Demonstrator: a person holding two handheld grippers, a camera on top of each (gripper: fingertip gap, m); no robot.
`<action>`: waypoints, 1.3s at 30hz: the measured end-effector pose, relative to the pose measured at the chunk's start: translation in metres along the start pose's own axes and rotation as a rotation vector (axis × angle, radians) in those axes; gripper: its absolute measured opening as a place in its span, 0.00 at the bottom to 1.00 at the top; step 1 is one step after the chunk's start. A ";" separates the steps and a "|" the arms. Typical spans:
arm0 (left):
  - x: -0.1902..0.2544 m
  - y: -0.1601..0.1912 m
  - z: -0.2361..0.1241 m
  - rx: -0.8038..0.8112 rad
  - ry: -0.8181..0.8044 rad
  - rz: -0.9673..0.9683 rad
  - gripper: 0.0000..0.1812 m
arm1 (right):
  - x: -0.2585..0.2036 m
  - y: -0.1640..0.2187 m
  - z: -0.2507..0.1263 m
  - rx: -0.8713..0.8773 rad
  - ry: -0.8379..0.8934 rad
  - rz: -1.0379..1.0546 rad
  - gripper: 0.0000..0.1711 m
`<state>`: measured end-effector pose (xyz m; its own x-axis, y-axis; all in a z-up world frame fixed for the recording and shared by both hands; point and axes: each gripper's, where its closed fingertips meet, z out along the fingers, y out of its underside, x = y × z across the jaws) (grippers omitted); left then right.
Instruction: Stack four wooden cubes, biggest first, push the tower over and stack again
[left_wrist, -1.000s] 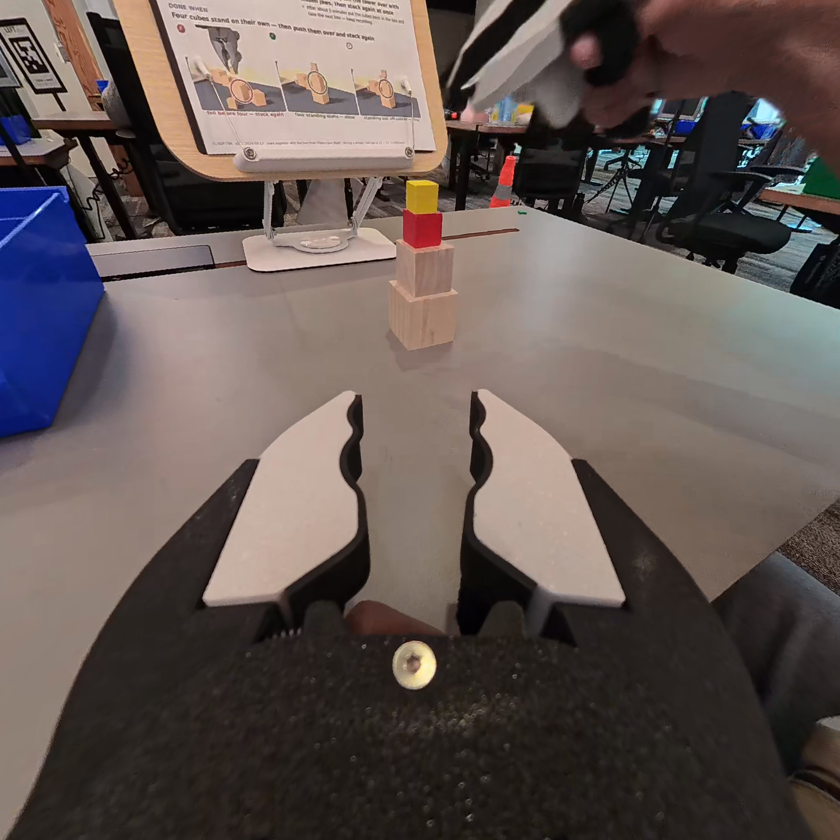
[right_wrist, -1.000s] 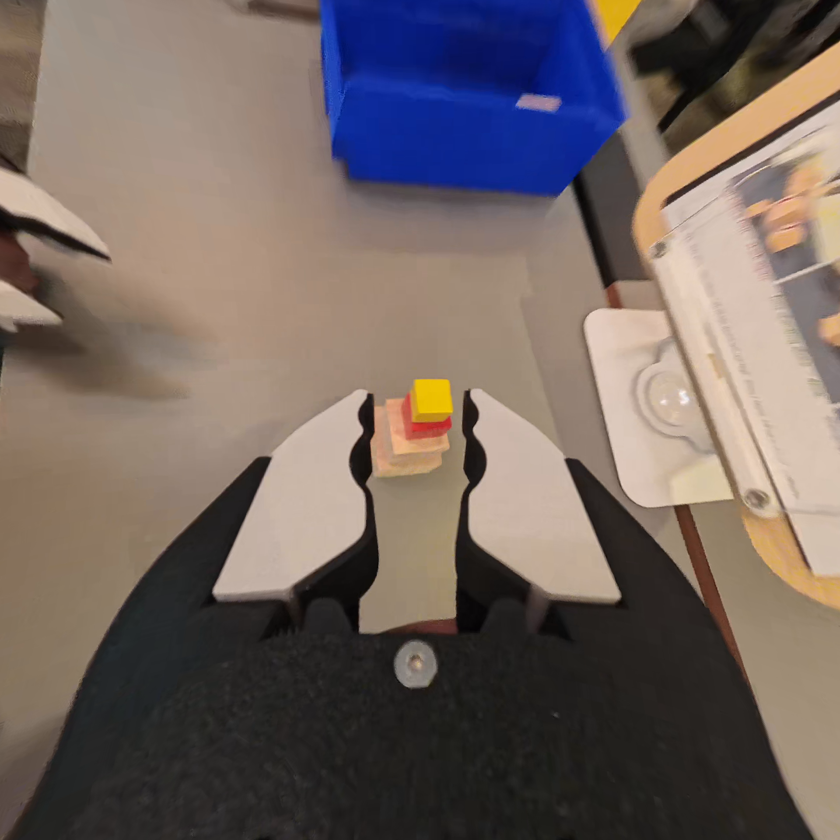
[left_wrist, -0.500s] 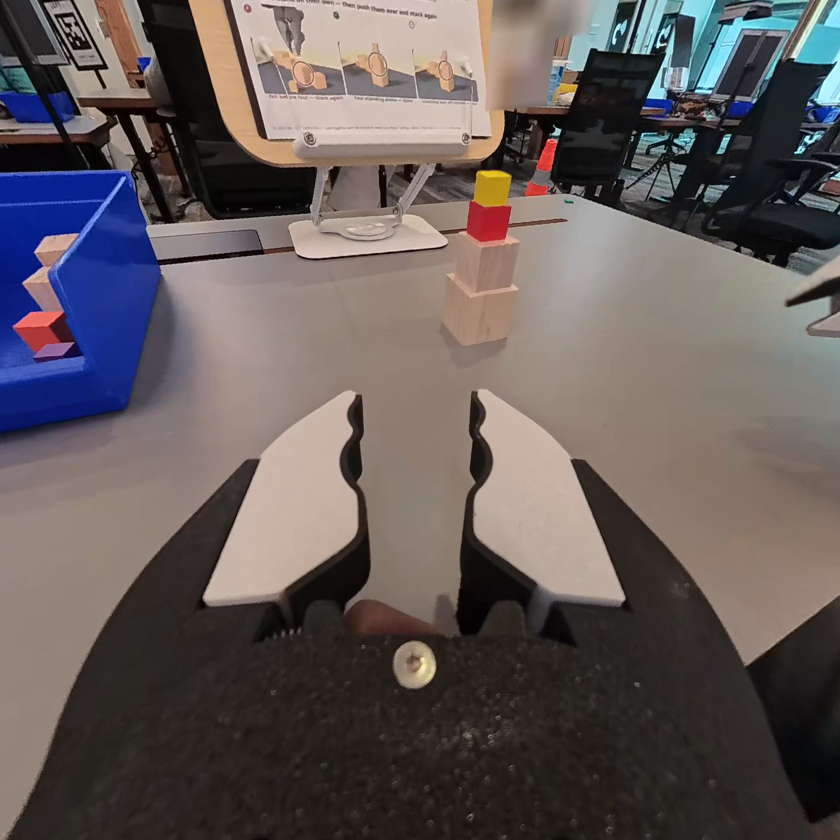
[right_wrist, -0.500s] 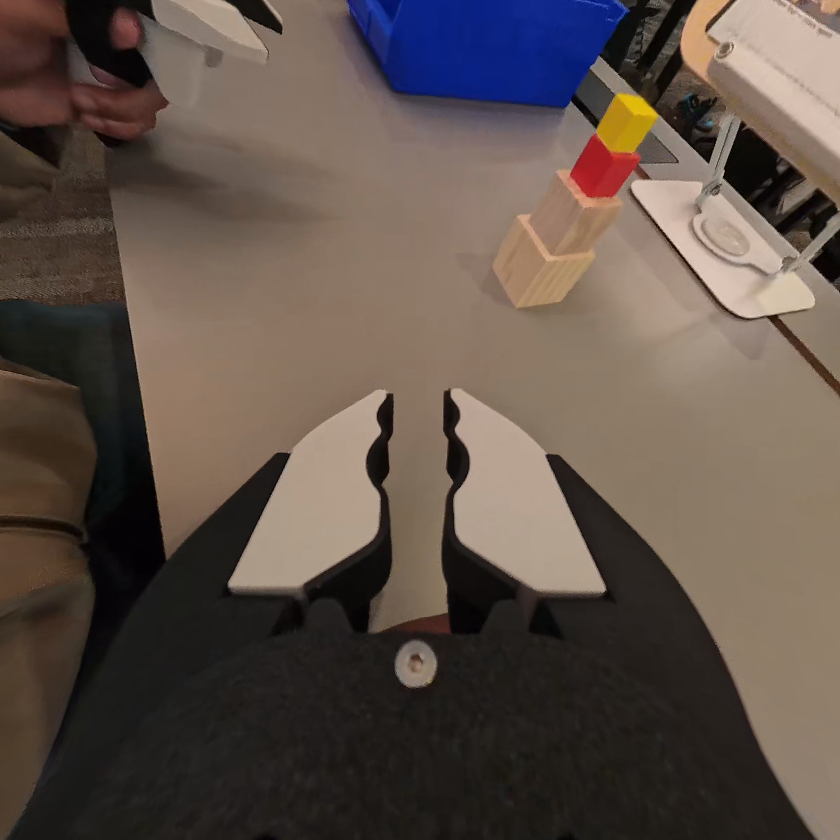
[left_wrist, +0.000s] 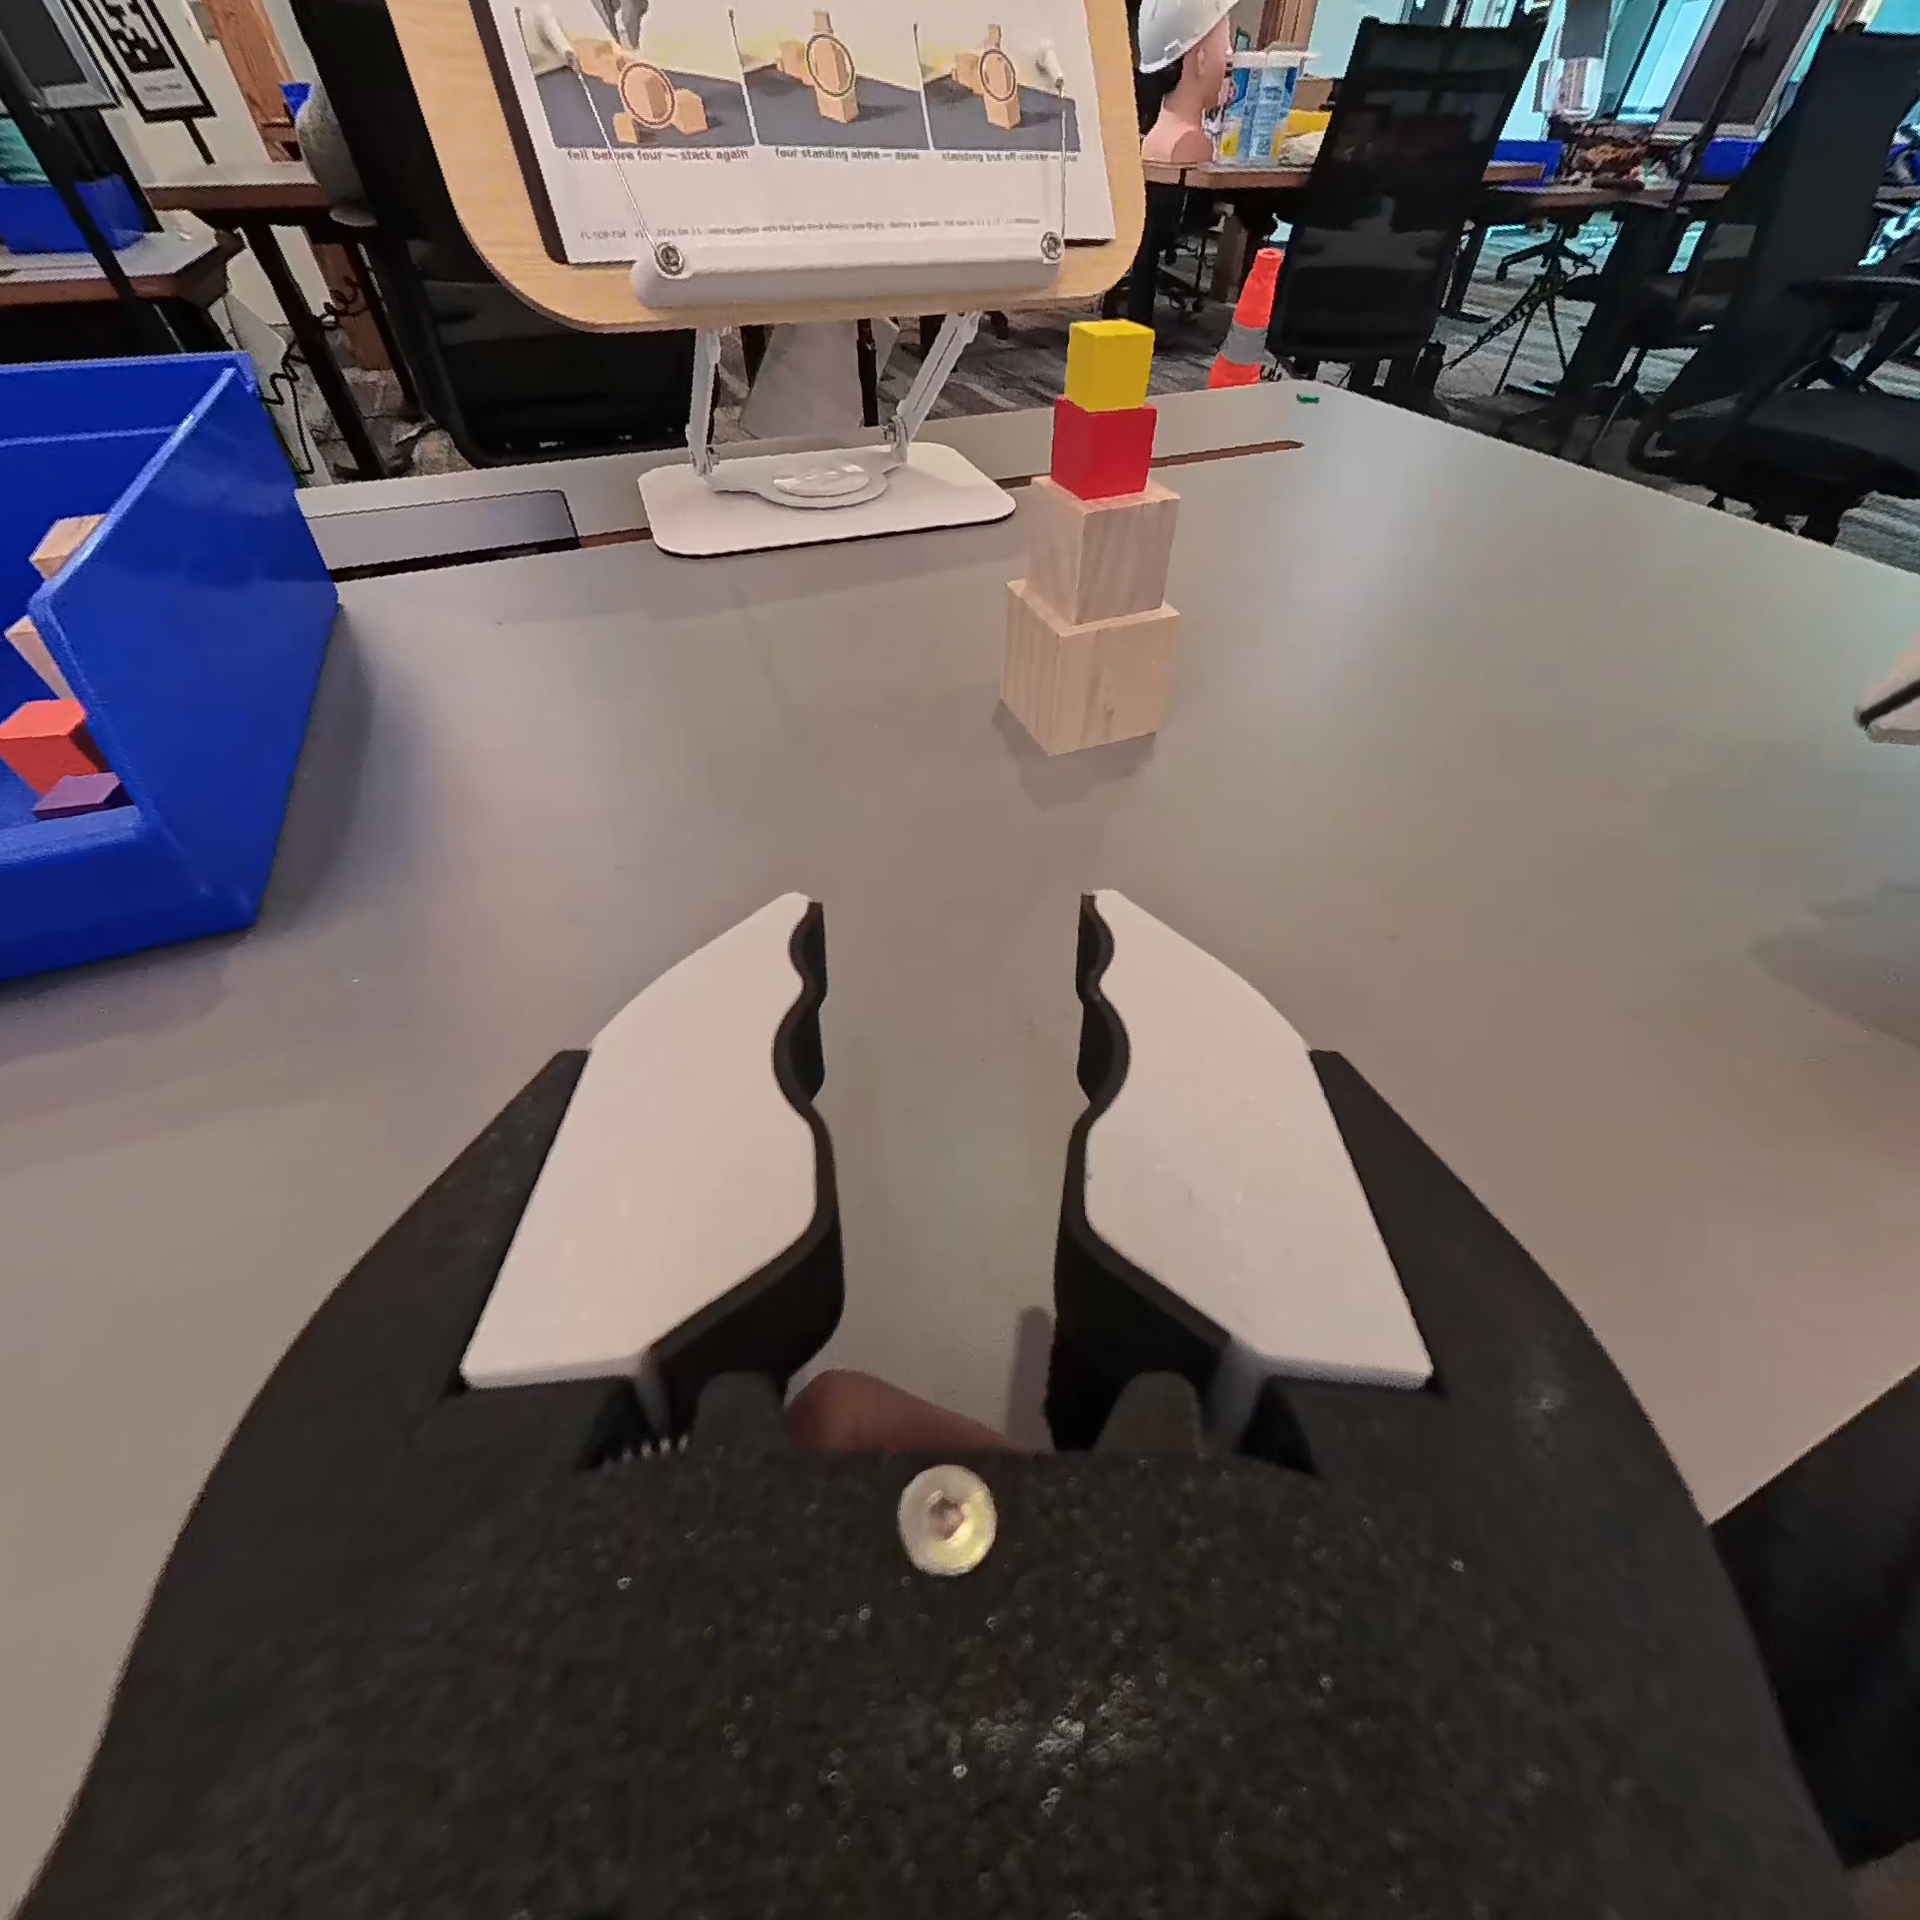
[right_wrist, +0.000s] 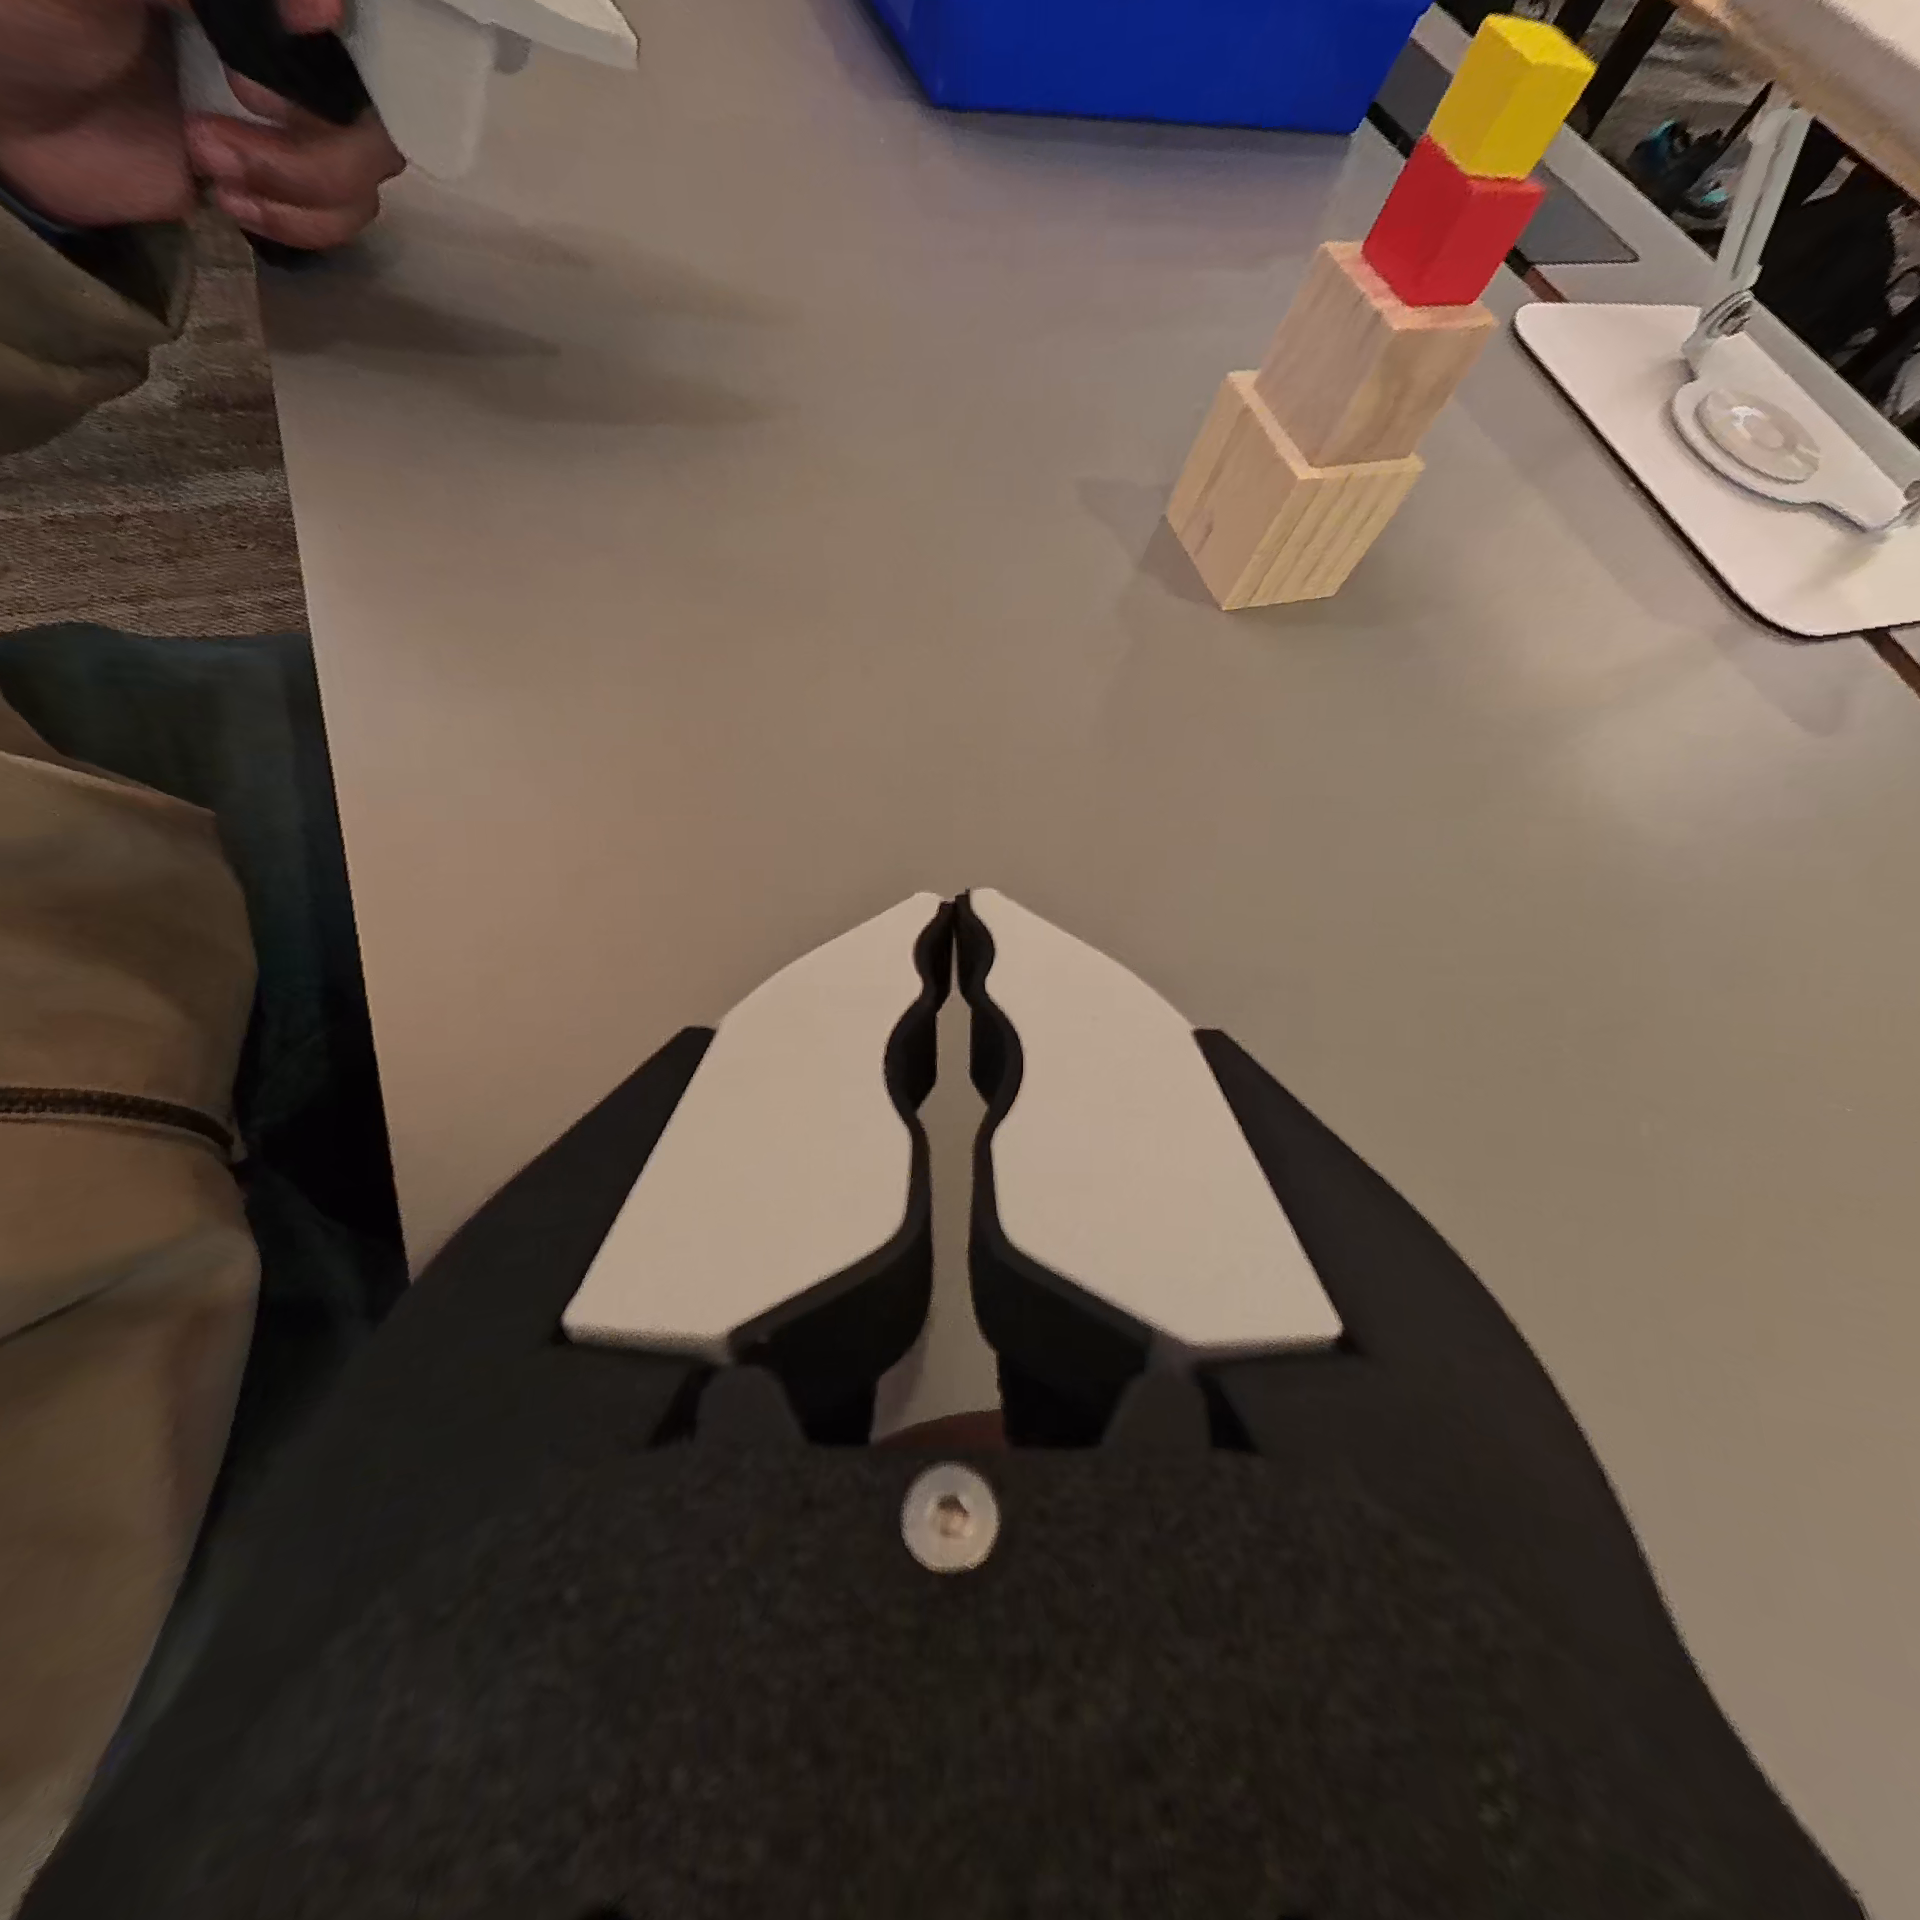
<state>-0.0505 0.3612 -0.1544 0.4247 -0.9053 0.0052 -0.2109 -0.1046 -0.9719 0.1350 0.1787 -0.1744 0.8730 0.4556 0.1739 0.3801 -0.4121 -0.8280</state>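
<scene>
A tower of four cubes stands on the grey table (left_wrist: 1455, 883): a large plain wood cube (left_wrist: 1086, 675) at the bottom, a smaller plain wood cube (left_wrist: 1103, 551) on it, then a red cube (left_wrist: 1101, 447), then a yellow cube (left_wrist: 1109, 364) on top. The tower also shows in the right wrist view, with the large cube (right_wrist: 1288, 499), the red cube (right_wrist: 1449, 239) and the yellow cube (right_wrist: 1512, 94). My left gripper (left_wrist: 948, 914) is open and empty, well short of the tower. My right gripper (right_wrist: 956, 899) is shut and empty, short of the tower and to its left.
A blue bin (left_wrist: 187, 665) with several loose cubes stands at the left. An instruction board on a white stand (left_wrist: 821, 494) is behind the tower. The left gripper in a hand (right_wrist: 416, 62) shows far off in the right wrist view. My lap lies along the table's near edge.
My right gripper has drawn back from above the tower to low over the table and has shut. My left gripper has shifted, so the tower sits further right. The tower stands unchanged.
</scene>
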 end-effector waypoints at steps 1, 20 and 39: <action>0.000 0.000 0.000 0.001 0.003 -0.002 0.25 | 0.000 0.000 0.000 -0.003 -0.005 -0.001 0.00; 0.003 0.003 -0.011 -0.009 0.046 0.003 0.25 | 0.112 0.076 -0.011 -0.442 0.019 -0.069 0.00; -0.042 0.011 -0.041 0.025 -0.053 -0.096 0.25 | 0.120 -0.053 0.144 -0.254 -0.095 -0.082 0.00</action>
<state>-0.1067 0.3816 -0.1555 0.4884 -0.8683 0.0870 -0.1450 -0.1791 -0.9731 0.1757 0.3684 -0.1865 0.8082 0.5625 0.1744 0.5233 -0.5501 -0.6508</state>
